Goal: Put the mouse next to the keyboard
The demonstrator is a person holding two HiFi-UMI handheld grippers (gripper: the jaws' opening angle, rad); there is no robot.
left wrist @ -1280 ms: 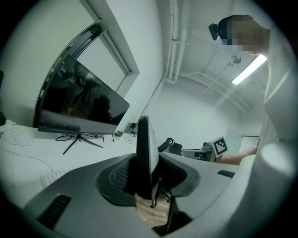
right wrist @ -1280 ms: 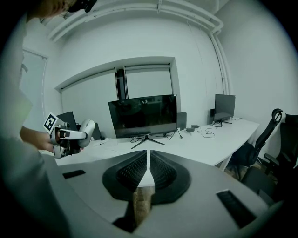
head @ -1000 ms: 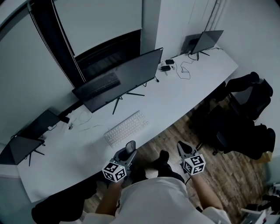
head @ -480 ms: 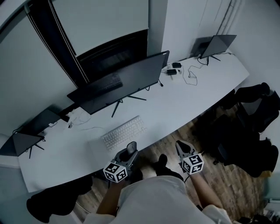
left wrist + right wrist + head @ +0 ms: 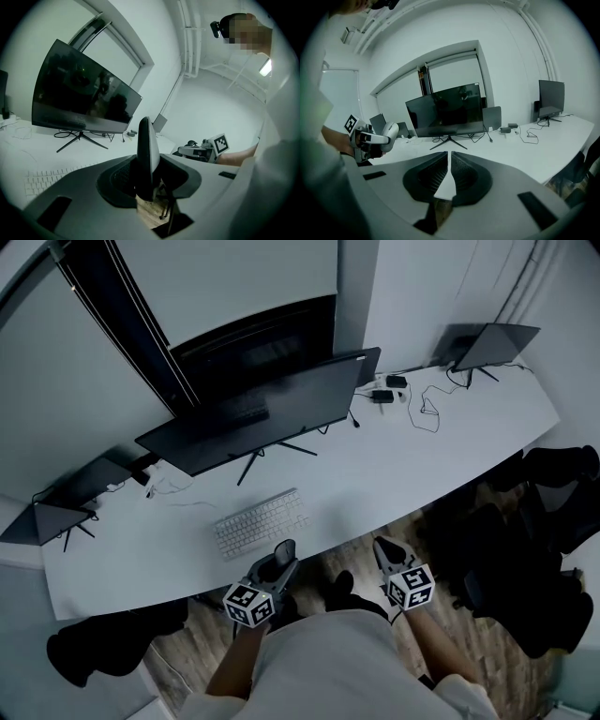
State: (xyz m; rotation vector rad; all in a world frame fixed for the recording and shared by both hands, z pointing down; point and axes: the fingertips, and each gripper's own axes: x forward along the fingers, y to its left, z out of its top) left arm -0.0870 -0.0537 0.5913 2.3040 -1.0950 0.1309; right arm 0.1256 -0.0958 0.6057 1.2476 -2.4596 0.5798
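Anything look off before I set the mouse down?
Only the mouse: it stands on edge in the left gripper, not flat, so it probably needs turning before it goes beside the keyboard. A loose cable lies towards the desk's far end. Nothing looks spilled or damaged.

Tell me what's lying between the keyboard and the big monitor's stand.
Nothing: the head view shows only bare white desk between the keyboard and the monitor stand.
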